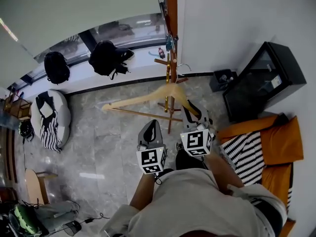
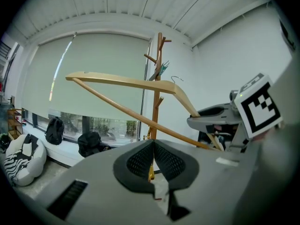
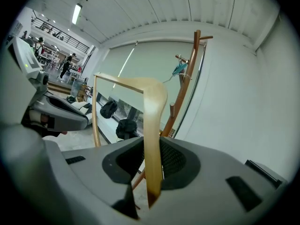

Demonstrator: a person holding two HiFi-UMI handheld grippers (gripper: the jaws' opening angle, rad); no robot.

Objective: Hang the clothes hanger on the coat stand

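Hanger at the coat stand
The right claw grasps the hanger, the left claw is clenched, empty; lift the hook, beside the coat stand, over a peg.

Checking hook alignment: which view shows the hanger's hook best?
Left gripper view: the hanger's hook shows side-on against the white wall, beside the coat stand. Head view shows it small, from above. Right gripper view: only a faint wire.

Left gripper held forward, fingers together; right gripper beside it, fingers clamped on hanger
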